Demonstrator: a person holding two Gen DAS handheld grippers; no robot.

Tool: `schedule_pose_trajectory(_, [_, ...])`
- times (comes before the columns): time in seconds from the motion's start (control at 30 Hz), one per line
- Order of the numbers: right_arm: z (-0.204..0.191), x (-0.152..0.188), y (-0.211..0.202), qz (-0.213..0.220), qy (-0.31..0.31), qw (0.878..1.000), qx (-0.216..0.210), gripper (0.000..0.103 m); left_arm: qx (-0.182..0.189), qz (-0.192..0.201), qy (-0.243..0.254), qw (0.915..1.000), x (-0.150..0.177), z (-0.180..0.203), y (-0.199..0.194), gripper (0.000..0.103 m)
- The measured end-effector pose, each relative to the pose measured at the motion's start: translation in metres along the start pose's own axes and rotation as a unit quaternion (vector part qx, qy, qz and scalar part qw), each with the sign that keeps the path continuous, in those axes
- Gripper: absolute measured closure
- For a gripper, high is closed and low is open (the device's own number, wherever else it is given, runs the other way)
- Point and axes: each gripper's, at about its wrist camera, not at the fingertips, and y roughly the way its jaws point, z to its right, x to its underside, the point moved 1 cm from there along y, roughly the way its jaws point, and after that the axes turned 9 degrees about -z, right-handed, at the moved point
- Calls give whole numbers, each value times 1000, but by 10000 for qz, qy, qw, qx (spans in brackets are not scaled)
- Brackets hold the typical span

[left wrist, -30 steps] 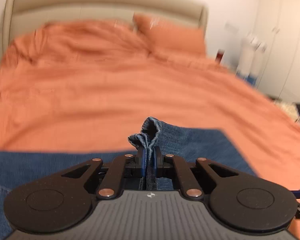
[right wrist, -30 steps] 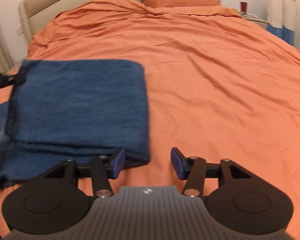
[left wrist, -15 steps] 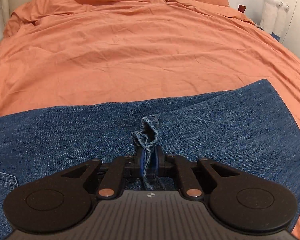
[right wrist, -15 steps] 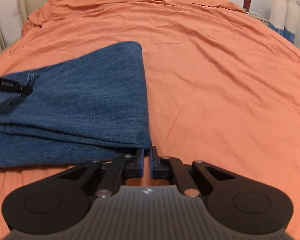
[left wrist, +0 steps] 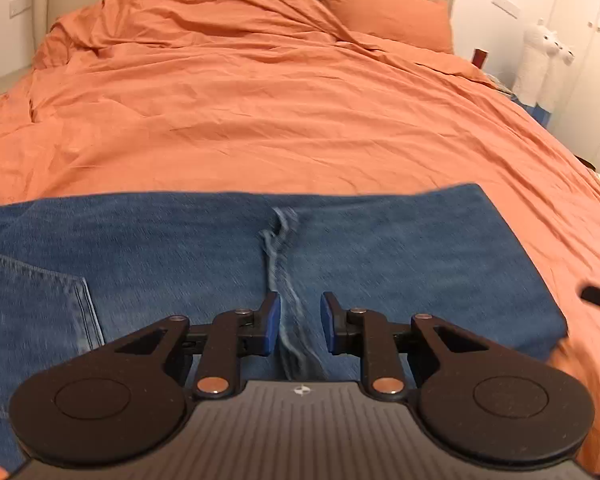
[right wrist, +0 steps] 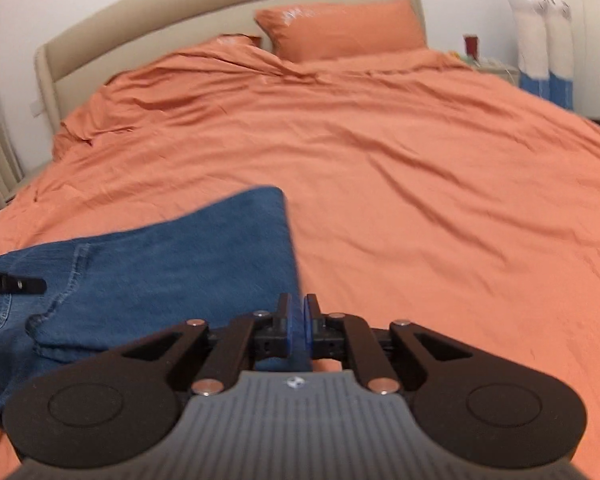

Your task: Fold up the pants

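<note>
Blue denim pants (left wrist: 380,264) lie folded over on the orange bed (left wrist: 280,120). In the left wrist view my left gripper (left wrist: 299,328) is open, its jaws apart over the hem seam (left wrist: 278,240), holding nothing. A back pocket (left wrist: 32,304) shows at the left. In the right wrist view my right gripper (right wrist: 297,326) is shut on the right edge of the folded pants (right wrist: 172,272). The left gripper's tip (right wrist: 16,284) shows at the left edge there.
An orange pillow (left wrist: 380,8) and a beige headboard (right wrist: 180,28) are at the far end. White llama plush toys (left wrist: 540,64) stand by white cabinet doors at the right. The orange cover stretches wide beyond the pants.
My left gripper has opened and let go of the pants hem, which now lies flat. My right gripper closed on the pants' right edge and stays shut.
</note>
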Motion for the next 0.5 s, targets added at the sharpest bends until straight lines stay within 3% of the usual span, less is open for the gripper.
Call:
schedule_pose_trajectory(0.13, [-19, 13, 22, -317, -554, 9979, 118, 101, -244, -410, 239, 9986, 17, 8, 18, 86])
schedule_pose_trajectory(0.27, [-14, 27, 52, -812, -810, 9934, 75, 102, -69, -636, -37, 9979, 26, 1, 31, 86])
schedule_pose_trajectory(0.5, [-7, 25, 69, -848, -627, 9944, -69, 103, -336, -697, 211, 9968, 24, 9, 46, 81])
